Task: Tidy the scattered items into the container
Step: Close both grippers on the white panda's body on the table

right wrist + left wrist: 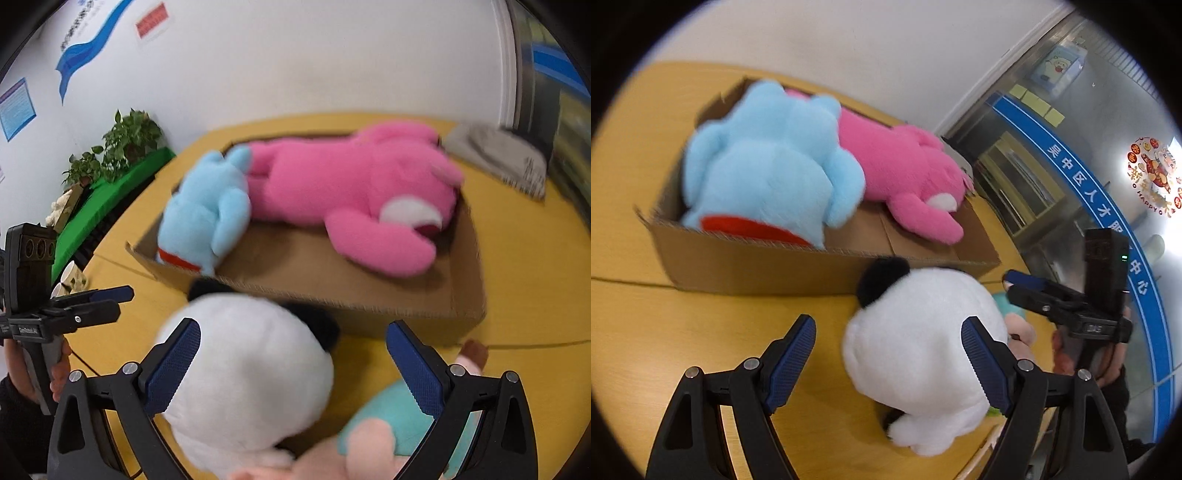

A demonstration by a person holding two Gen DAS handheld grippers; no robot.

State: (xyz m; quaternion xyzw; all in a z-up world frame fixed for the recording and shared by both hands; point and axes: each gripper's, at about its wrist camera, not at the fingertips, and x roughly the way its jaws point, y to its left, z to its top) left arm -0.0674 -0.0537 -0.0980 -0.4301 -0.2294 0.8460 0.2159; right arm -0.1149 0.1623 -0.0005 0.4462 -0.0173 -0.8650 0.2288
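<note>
Cardboard box (pixel 746 266) holds blue plush (pixel 768 162); pink plush (pixel 905 173).

Between your left gripper (pixel 888 363) fingers sits fluffy white plush, the panda toy (pixel 923 354); the pads (pixel 792 360) are ribbed blue rubber on matt black plastic. Ahead lies a cardboard box (pixel 768 269), raw corrugated edge, holding the fleecy blue plush (pixel 764 162) and pink plush (pixel 905 162). Beneath is smooth yellow tabletop (pixel 683 332).

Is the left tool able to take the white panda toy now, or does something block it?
Probably yes. The left tool is open and the white panda toy lies partly between its fingers on the table, with nothing over it. The right tool approaches the same toy, though.
</note>
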